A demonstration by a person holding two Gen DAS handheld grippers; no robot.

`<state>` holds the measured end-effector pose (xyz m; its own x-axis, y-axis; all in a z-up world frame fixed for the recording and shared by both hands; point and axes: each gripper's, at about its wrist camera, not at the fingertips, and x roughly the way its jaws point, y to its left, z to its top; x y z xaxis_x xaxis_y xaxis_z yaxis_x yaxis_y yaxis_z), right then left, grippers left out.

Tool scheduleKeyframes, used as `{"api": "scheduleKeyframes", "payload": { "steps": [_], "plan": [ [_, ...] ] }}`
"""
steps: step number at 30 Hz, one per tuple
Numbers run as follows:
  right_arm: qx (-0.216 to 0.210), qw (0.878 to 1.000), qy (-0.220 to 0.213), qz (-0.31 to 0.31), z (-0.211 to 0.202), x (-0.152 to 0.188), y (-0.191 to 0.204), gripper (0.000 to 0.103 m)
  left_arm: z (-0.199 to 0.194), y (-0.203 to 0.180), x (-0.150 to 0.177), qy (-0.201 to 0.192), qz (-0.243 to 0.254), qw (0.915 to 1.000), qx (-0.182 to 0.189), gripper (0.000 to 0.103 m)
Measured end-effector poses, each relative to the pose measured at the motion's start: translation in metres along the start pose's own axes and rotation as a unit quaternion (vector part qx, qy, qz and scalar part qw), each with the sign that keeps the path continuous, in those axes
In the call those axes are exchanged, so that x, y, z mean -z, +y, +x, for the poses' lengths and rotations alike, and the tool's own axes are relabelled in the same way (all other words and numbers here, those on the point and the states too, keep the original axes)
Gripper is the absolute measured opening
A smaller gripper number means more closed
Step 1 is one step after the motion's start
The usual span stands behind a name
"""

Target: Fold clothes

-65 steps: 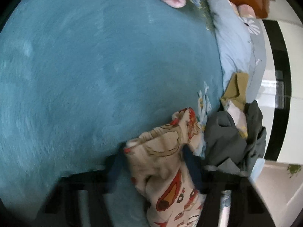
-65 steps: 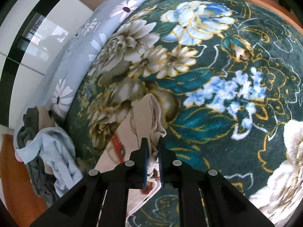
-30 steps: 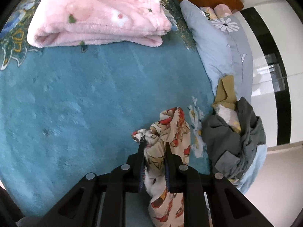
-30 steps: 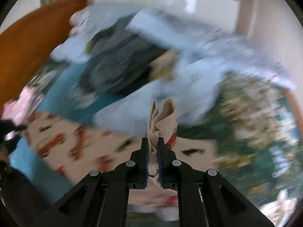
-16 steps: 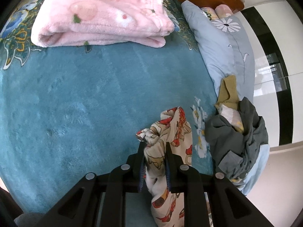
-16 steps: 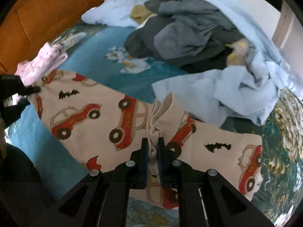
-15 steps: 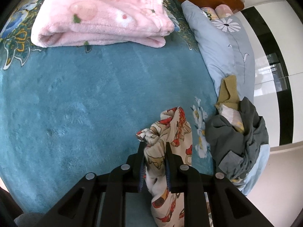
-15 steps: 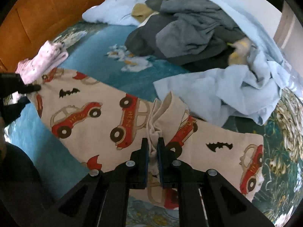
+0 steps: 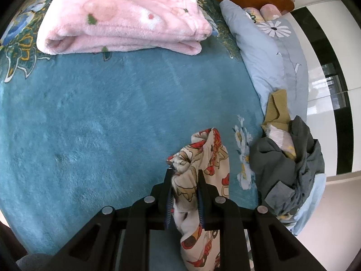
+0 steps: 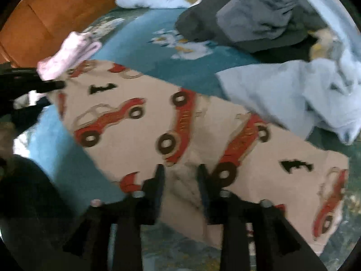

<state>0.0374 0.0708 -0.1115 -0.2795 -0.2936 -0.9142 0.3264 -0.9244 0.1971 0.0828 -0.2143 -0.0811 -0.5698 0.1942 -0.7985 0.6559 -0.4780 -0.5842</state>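
Teal plush blanket point(image 9: 94, 117) fills most of the left wrist view, with gold and blue floral print along its far-left edge; it shows again in the right wrist view as the surface under everything.

Heap of unfolded laundry: dark grey garments point(image 9: 291, 169) piled at the blanket's right edge, an olive piece point(image 9: 276, 108) sticking out at the top, pale blue cloth point(image 10: 291, 94) spilling from the near side of the heap.

Light blue pillow with a daisy print point(image 9: 266, 52) lies beyond the heap, against the orange-brown headboard point(image 10: 45, 18).

Folded pink fleece point(image 9: 121, 18) rests at the far end of the blanket, well apart from the heap.

Car-print garment point(image 10: 180, 135), beige with red cars and black bats, is stretched flat across the blanket between the two tools, its far edge just beside the pale blue cloth (right wrist view is motion-blurred).

Left gripper point(image 9: 185, 176): fingers clamped on a bunched corner of the car-print garment, fabric bulging up between them and hanging below. In the right wrist view it appears at the far left, on the garment's end beside the pink fleece.

Right gripper point(image 10: 180, 171): fingers spread apart, straddling a low ridge of the garment near its middle; whether the pads touch the cloth cannot be told through the blur.
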Motion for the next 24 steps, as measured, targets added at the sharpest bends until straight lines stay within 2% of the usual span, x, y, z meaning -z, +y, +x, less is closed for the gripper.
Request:
{"api": "scheduleKeyframes", "payload": {
  "steps": [3, 6, 9, 11, 13, 16, 17, 18, 20, 21, 24],
  "plan": [
    [-0.023, 1.0, -0.006, 0.02, -0.012, 0.001, -0.012, 0.038, 0.0, 0.0, -0.001, 0.0, 0.001, 1.0, -0.001, 0.02],
    [-0.037, 0.996, -0.021, 0.072, -0.031, 0.003, -0.039, 0.039, 0.0, -0.003, -0.001, -0.001, 0.013, 0.9999, 0.009, 0.021],
    [-0.022, 0.993, -0.032, 0.108, -0.048, 0.007, -0.068, 0.039, -0.008, -0.022, 0.005, -0.022, 0.068, 0.9974, 0.011, 0.019],
    [-0.002, 0.992, -0.032, 0.122, -0.058, 0.011, -0.086, 0.039, -0.019, -0.045, 0.016, -0.044, 0.125, 0.9911, 0.009, 0.017],
    [0.029, 0.99, -0.031, 0.133, -0.066, 0.018, -0.104, 0.039, -0.034, -0.071, 0.031, -0.065, 0.177, 0.9817, 0.024, 0.017],
    [0.058, 0.985, -0.032, 0.16, -0.079, 0.03, -0.134, 0.039, -0.058, -0.118, 0.062, -0.076, 0.23, 0.9664, 0.085, 0.017],
    [0.063, 0.982, -0.035, 0.174, -0.084, 0.033, -0.145, 0.039, -0.063, -0.136, 0.075, -0.076, 0.256, 0.9586, 0.101, 0.017],
    [0.068, 0.979, -0.038, 0.189, -0.088, 0.036, -0.156, 0.039, -0.067, -0.159, 0.094, -0.075, 0.295, 0.9458, 0.114, 0.017],
    [0.074, 0.971, -0.043, 0.223, -0.096, 0.042, -0.177, 0.039, -0.065, -0.189, 0.125, -0.065, 0.348, 0.9269, 0.124, 0.017],
    [0.075, 0.968, -0.046, 0.237, -0.098, 0.046, -0.185, 0.039, -0.056, -0.205, 0.149, -0.048, 0.38, 0.9148, 0.129, 0.017],
    [0.075, 0.955, -0.051, 0.282, -0.105, 0.057, -0.208, 0.039, -0.025, -0.222, 0.2, 0.005, 0.429, 0.8954, 0.12, 0.017]
  ]
}}
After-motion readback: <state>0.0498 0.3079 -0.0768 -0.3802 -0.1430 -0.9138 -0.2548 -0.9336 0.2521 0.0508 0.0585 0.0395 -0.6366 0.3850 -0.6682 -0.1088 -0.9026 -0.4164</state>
